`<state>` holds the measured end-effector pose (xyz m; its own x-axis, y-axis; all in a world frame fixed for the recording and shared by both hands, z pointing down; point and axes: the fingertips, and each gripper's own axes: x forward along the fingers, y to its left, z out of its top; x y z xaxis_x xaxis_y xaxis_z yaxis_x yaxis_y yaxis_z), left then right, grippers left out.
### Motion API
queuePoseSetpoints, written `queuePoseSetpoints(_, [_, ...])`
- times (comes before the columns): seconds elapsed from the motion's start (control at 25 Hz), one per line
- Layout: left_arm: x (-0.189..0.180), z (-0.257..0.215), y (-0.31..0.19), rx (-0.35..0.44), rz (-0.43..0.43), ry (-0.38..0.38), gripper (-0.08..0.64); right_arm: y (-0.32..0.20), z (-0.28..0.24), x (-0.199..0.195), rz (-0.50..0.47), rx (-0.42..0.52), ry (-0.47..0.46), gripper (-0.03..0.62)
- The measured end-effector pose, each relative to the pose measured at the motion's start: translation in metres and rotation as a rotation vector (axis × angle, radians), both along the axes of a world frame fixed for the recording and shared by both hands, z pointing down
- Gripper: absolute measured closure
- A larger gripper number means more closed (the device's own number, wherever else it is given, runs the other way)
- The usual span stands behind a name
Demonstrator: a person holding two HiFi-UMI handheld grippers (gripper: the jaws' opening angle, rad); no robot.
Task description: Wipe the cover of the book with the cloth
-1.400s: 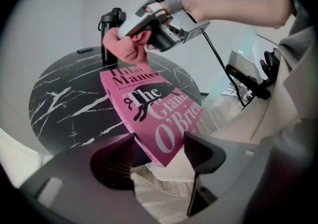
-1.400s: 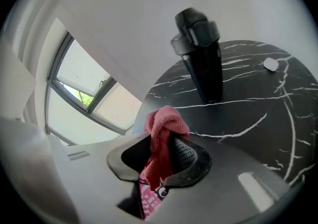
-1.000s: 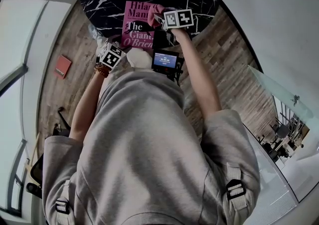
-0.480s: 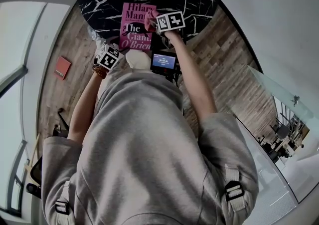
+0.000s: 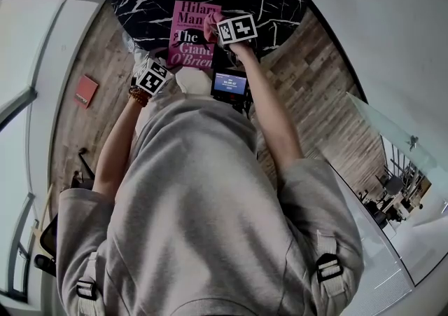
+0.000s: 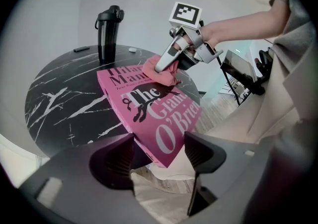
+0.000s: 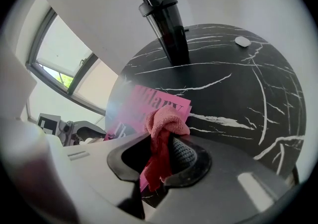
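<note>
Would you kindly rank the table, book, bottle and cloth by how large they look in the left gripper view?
1. Table.
2. Book.
3. Bottle and cloth: about alike here; the bottle stands farther back and the right gripper covers part of the cloth, so I won't rank them.

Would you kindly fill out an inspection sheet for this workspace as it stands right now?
Surface: round black table with white marble veining.
Job's things: pink book lies flat, its near corner overhanging the table edge; pink cloth is pressed on its cover.
Clutter: black bottle upright at the far side; small white object; small dark flat object.
Grippers: right gripper jaws shut on the cloth; left gripper jaws apart, the book's corner showing between them, contact unclear.
Cables: nothing seen.
Surroundings: wooden floor with a red flat item on it; window.
</note>
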<state>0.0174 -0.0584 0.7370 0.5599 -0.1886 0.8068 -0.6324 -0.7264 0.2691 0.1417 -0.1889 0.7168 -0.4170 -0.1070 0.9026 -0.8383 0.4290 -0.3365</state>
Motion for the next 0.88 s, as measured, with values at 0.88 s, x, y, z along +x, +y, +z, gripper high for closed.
queuePoseSetpoints(0.88, [0.002,-0.001,-0.002,0.000,0.007,0.015,0.239,0.003,0.002,-0.064,-0.062,-0.045,-0.039,0.492])
